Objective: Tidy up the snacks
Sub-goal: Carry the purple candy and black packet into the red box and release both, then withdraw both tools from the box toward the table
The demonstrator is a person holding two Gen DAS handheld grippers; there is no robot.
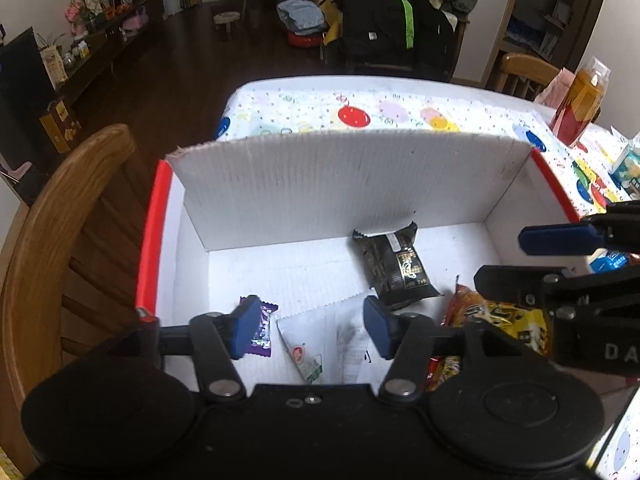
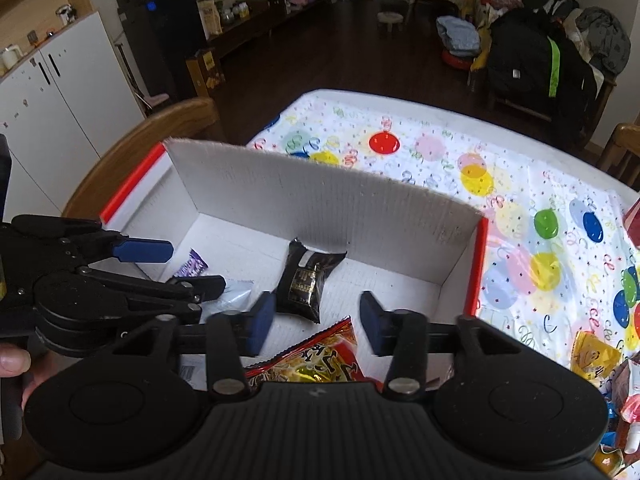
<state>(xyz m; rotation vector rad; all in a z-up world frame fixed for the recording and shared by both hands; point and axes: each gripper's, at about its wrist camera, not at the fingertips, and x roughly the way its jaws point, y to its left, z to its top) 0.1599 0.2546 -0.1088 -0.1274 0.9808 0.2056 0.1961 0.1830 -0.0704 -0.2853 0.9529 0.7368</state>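
Two tongs hang over one white cardboard box [image 1: 340, 184] with red outer edges, and both are spread wide, pinching nothing. The left tongs [image 1: 310, 326] hover above the near left part of the box floor; the right tongs [image 2: 316, 322] hover above the near right part. Each also shows from the side in the other's view. A hand [image 2: 14, 364] grips the left tool at the picture's left edge.

Four snack packets lie inside the box. Nearest, under the right tongs, is one red and yellow crinkly bag [image 2: 316, 364]. One white sachet [image 1: 320, 340] with a red and green mark lies flat between the left tongs' fingers [image 1: 246, 326]. One small purple candy wrapper [image 1: 262, 330] sits just beside the left finger, near the box's left wall. Farther in, one black packet with gold print [image 1: 396, 268] lies tilted on the floor, close to the tall back flap.

The box sits on a surface covered with one white cloth printed with coloured balloons [image 2: 420, 148]. On that cloth, right of the box, lies one yellow packet [image 2: 594, 356], among other items too cut off to count. One tall orange bottle [image 1: 580, 104] stands at the far right. One wooden chair [image 1: 52, 240] stands against the box's left side. Beyond lie a dark floor and a cluttered room.
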